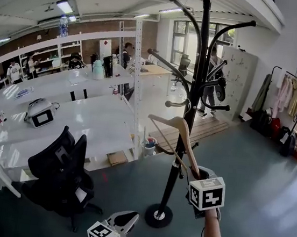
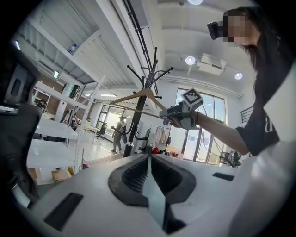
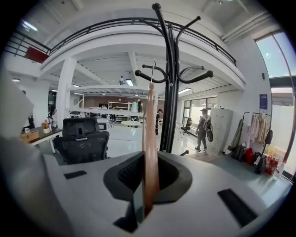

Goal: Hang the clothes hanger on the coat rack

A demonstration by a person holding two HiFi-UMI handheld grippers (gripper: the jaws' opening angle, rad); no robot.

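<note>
The right gripper [image 1: 194, 174] clamps one end of a wooden hanger [image 1: 182, 129], holding it up close to the pole of the black coat rack [image 1: 196, 83]. The left gripper [image 1: 127, 218] sits low, jaws pressed together and empty.

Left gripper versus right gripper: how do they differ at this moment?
The right gripper is shut on the wooden hanger; the left gripper is shut on nothing. In the head view the right gripper is high, beside the coat rack; the left gripper sits lower, near the office chair. Both carry marker cubes.
</note>
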